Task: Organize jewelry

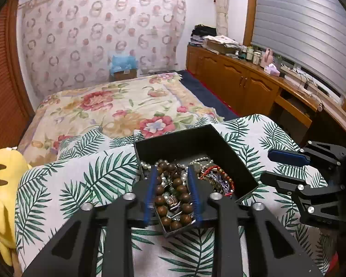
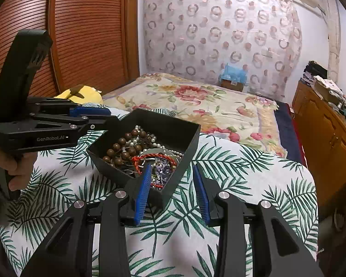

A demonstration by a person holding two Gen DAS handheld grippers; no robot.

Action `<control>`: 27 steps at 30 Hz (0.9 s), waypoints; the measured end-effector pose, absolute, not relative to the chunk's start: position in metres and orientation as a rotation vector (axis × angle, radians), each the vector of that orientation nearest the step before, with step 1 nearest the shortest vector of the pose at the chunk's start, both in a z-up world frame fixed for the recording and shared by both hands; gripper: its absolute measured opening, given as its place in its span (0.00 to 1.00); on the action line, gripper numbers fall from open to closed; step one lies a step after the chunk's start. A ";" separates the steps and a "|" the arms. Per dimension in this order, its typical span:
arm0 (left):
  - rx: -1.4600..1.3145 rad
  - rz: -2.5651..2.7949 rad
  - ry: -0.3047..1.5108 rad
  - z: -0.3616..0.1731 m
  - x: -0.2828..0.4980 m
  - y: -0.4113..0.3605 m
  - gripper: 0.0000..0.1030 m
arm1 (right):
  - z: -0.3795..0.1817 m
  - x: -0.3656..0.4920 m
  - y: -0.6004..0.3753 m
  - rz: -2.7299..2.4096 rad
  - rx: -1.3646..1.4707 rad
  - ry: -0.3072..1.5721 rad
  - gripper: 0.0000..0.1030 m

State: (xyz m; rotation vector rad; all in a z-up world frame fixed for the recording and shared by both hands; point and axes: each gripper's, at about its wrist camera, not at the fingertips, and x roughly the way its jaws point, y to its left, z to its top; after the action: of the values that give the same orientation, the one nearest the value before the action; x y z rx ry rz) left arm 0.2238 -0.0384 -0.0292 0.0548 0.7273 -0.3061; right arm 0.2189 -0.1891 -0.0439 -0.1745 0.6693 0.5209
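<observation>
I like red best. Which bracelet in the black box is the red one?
The twisted red cord bracelet, lying at the box's near corner by the right gripper. The brown wooden bead bracelet and white pearl strands lie farther left.

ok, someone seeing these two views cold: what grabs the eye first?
The open black box heaped with tangled jewelry, sitting mid-frame on the palm-leaf cloth; big brown wooden beads lie on top, a red braided bracelet beside them. Next, the left gripper, its blue pads framing the wooden beads, and the right gripper straddling the box's near corner. Behind, a floral bedspread fills the background.
</observation>
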 end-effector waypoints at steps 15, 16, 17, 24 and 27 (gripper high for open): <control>0.062 -0.158 0.669 -0.014 0.169 -0.025 0.92 | -0.028 0.178 -0.203 0.436 -0.094 0.611 0.86; 0.065 -0.153 0.669 -0.013 0.165 -0.025 0.92 | -0.026 0.175 -0.204 0.427 -0.087 0.606 0.88; 0.068 -0.146 0.667 -0.013 0.159 -0.024 0.92 | -0.025 0.173 -0.204 0.420 -0.084 0.601 0.91; 0.086 -0.077 0.626 -0.003 0.128 -0.019 0.92 | -0.012 0.150 -0.203 0.372 -0.074 0.556 0.97; 0.074 -0.067 0.608 0.002 0.113 -0.017 0.92 | -0.007 0.139 -0.204 0.350 -0.059 0.536 0.97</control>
State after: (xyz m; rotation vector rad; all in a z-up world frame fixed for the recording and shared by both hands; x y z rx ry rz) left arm 0.1129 -0.0170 0.0023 0.0741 0.6075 -0.0675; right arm 0.1392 -0.2037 -0.0066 -0.0589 0.5360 0.3503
